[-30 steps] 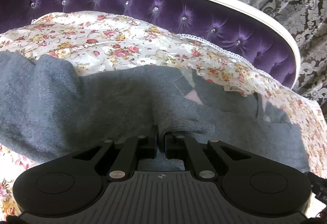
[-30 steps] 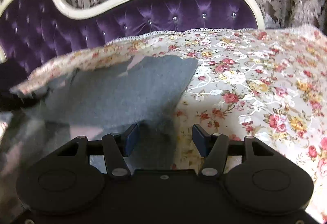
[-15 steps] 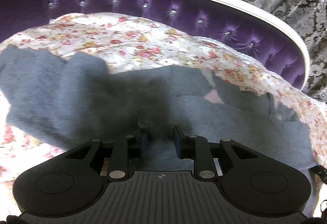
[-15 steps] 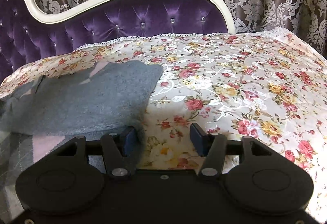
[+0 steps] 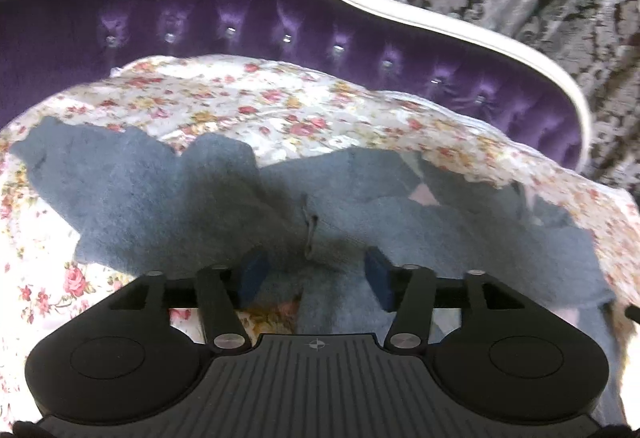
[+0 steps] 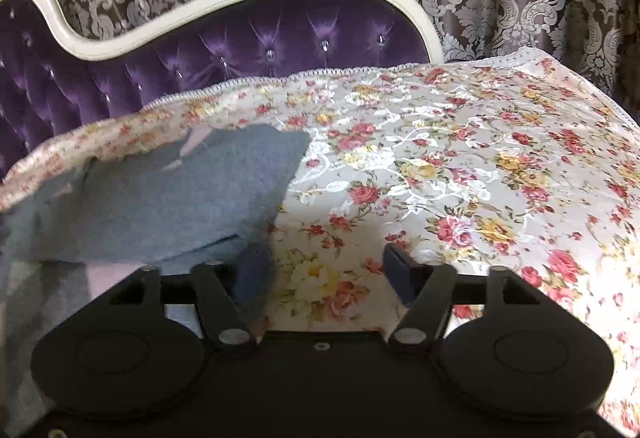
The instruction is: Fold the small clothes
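- Now both jaws have just been opening: left gripper stands apart over the sweater; right gripper apart beside its edge.
- Sweater lies rumpled on the floral cover.
- Likely soft, limp knit; best pinched at hem corners.

Fuzzy grey knit, glossy floral cloth — velvet headbd

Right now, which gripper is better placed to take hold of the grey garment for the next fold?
Left. The left gripper has just been opening, with the grey garment bunched between its fingers. The right gripper is over the flowered cloth, beside the garment's edge.
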`<act>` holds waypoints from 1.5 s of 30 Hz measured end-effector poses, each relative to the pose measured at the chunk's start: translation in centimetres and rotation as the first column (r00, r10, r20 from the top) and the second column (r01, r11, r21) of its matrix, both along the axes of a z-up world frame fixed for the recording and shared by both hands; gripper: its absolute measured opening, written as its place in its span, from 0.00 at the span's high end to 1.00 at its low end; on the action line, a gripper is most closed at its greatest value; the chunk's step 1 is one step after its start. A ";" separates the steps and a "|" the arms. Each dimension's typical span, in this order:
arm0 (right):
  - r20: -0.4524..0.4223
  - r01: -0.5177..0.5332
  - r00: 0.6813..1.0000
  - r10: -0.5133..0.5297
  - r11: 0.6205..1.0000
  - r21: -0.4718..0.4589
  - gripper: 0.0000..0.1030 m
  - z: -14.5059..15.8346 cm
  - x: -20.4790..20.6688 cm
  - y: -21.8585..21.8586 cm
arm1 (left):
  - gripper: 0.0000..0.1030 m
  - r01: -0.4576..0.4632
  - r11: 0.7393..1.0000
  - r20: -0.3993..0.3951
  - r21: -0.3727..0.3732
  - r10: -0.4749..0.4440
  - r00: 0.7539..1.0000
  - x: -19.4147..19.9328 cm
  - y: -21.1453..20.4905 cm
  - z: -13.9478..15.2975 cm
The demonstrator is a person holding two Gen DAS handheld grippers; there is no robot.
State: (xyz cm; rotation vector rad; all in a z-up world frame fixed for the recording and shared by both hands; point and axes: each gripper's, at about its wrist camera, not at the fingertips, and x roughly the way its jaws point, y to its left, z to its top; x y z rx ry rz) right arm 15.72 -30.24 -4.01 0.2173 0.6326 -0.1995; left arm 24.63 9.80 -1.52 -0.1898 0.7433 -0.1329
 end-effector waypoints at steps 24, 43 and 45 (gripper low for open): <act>0.058 -0.319 0.948 0.314 0.938 0.135 0.00 -0.3 -1.4 16.4 | 0.05 -0.259 0.966 0.042 -0.015 0.260 0.965 0.0 14.4 0.0; -0.012 -0.356 0.933 0.360 0.927 0.117 0.00 -2.6 -1.0 18.5 | 0.19 -0.280 0.957 -0.020 -0.083 0.279 0.960 6.0 19.4 -2.9; -0.015 -0.359 0.932 0.363 0.927 0.112 0.00 -2.7 -0.9 18.6 | 0.33 -0.280 0.957 -0.022 -0.078 0.280 0.960 6.6 19.5 -2.8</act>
